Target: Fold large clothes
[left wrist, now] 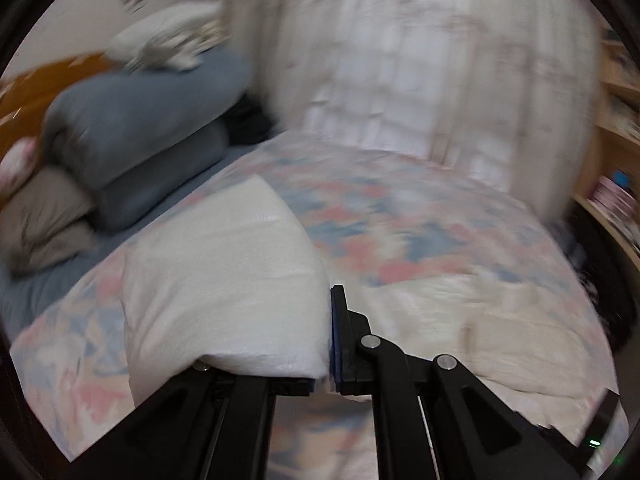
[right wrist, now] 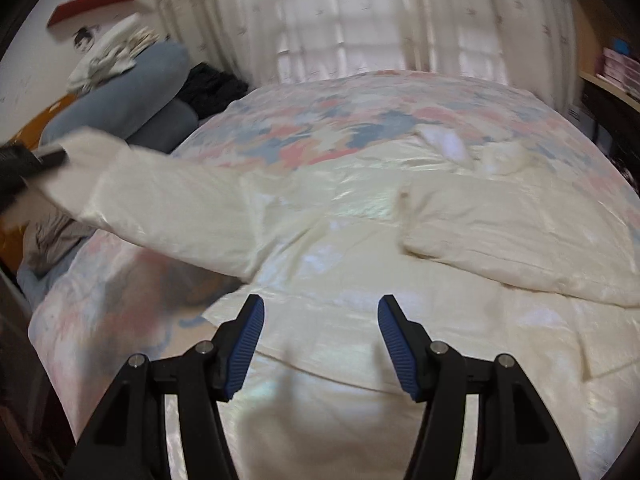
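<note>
Clamped in the left gripper (left wrist: pixel 330 340), the cream jacket's left sleeve (right wrist: pixel 168 204) hung lifted; right gripper (right wrist: pixel 320 344) hovered half-open, empty; folding barely begun.

garment (right wrist: pixel 340 240) on the quilt (right wrist: pixel 320 120), pillows (right wrist: pixel 120 92) to its left, curtain (right wrist: pixel 360 20) behind

Left tongs (left wrist: pixel 330 344) half hidden under sleeve (left wrist: pixel 224 280)

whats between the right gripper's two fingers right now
Nothing is gripped. In the right wrist view the right gripper hangs open over the cream garment, whose fabric shows through the gap. The left gripper holds its sleeve.
</note>
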A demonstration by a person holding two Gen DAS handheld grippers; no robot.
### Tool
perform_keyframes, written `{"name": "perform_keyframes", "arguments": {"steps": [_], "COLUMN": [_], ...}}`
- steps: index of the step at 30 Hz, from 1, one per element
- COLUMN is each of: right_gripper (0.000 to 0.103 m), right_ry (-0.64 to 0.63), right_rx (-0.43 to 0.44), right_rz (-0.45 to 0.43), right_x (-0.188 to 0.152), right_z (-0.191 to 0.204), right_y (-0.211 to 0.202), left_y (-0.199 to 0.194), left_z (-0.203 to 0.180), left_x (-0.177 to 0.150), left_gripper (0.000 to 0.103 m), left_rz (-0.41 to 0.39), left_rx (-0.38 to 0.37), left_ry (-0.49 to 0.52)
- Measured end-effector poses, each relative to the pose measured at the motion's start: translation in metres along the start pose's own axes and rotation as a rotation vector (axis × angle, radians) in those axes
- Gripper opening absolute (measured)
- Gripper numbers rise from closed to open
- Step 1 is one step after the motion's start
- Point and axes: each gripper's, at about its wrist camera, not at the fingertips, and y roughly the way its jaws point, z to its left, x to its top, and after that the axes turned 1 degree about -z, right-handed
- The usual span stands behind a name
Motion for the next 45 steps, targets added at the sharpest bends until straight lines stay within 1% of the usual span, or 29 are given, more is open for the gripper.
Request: {"name": "perform_keyframes", "arguments": {"steps": [2, 4, 8, 10, 14, 15, 16, 17, 18, 19, 20, 21, 23, 26, 29, 31, 34, 37, 39, 41, 43, 45], "right_gripper": [0.059, 0.059, 0.059, 0.059, 0.059, 0.059, 0.059, 0.059, 0.059, 0.059, 0.059, 0.059, 0.059, 0.059, 0.06, 0.06, 0.068, 0.068, 0.069, 0.07, 0.072, 0.072], "right_ry": [0.028, 0.052, 0.115, 0.146, 0.219, 0.238, 0.256, 0.269, 0.29, 0.313, 0.331, 0.352, 0.388, 0.411, 0.423, 0.419, 0.4, 0.386, 0.368, 0.343, 0.32, 0.324], "right_rx": [-0.006, -0.024, -0.059, -0.083, -0.141, -0.155, -0.169, -0.181, -0.2, -0.22, -0.23, -0.24, -0.257, -0.28, -0.265, -0.246, -0.197, -0.152, -0.141, -0.149, -0.164, -0.165], "right_rz": [-0.014, -0.028, -0.07, -0.082, -0.086, -0.083, -0.078, -0.074, -0.064, -0.053, -0.046, -0.037, -0.022, -0.014, -0.015, -0.02, -0.024, -0.017, -0.012, -0.004, 0.019, 0.051], "right_x": [0.0, 0.0, -0.003, -0.007, -0.018, -0.02, -0.024, -0.026, -0.031, -0.035, -0.039, -0.043, -0.05, -0.058, -0.059, -0.054, -0.042, -0.024, -0.007, 0.009, 0.027, 0.042], "right_z": [-0.016, -0.031, -0.074, -0.096, -0.142, -0.155, -0.166, -0.174, -0.187, -0.199, -0.208, -0.218, -0.236, -0.253, -0.254, -0.252, -0.238, -0.232, -0.232, -0.232, -0.238, -0.249], "right_y": [-0.013, -0.027, -0.054, -0.064, -0.076, -0.077, -0.078, -0.079, -0.079, -0.079, -0.08, -0.08, -0.081, -0.083, -0.083, -0.081, -0.076, -0.068, -0.059, -0.049, -0.031, -0.01], "left_y": [-0.013, -0.02, -0.016, -0.007, 0.029, 0.043, 0.051, 0.062, 0.076, 0.087, 0.1, 0.107, 0.107, 0.101, 0.093, 0.085, 0.09, 0.088, 0.092, 0.099, 0.11, 0.119], "left_z": [-0.04, -0.072, -0.146, -0.183, -0.256, -0.274, -0.291, -0.302, -0.316, -0.324, -0.334, -0.339, -0.339, -0.331, -0.311, -0.291, -0.272, -0.243, -0.225, -0.213, -0.197, -0.184], "left_x": [0.005, 0.005, -0.001, -0.009, -0.038, -0.05, -0.069, -0.08, -0.096, -0.107, -0.123, -0.133, -0.149, -0.156, -0.151, -0.143, -0.129, -0.125, -0.127, -0.128, -0.127, -0.123], "left_gripper": [0.004, 0.004, 0.004, 0.004, 0.004, 0.005, 0.005, 0.006, 0.014, 0.02, 0.038, 0.062, 0.081, 0.081, 0.081, 0.081, 0.082, 0.082, 0.082, 0.082, 0.082, 0.082], "left_rz": [-0.013, -0.022, 0.001, 0.01, 0.07, 0.09, 0.116, 0.145, 0.189, 0.225, 0.289, 0.329, 0.358, 0.376, 0.377, 0.344, 0.302, 0.272, 0.265, 0.273, 0.283, 0.281], "left_rx": [-0.044, -0.074, -0.14, -0.151, -0.181, -0.201, -0.208, -0.213, -0.227, -0.243, -0.271, -0.296, -0.33, -0.401, -0.412, -0.389, -0.353, -0.294, -0.252, -0.22, -0.181, -0.152], "left_ry": [0.058, 0.103, 0.186, 0.229, 0.303, 0.318, 0.332, 0.347, 0.371, 0.383, 0.395, 0.398, 0.387, 0.357, 0.316, 0.28, 0.234, 0.212, 0.208, 0.209, 0.202, 0.188]}}
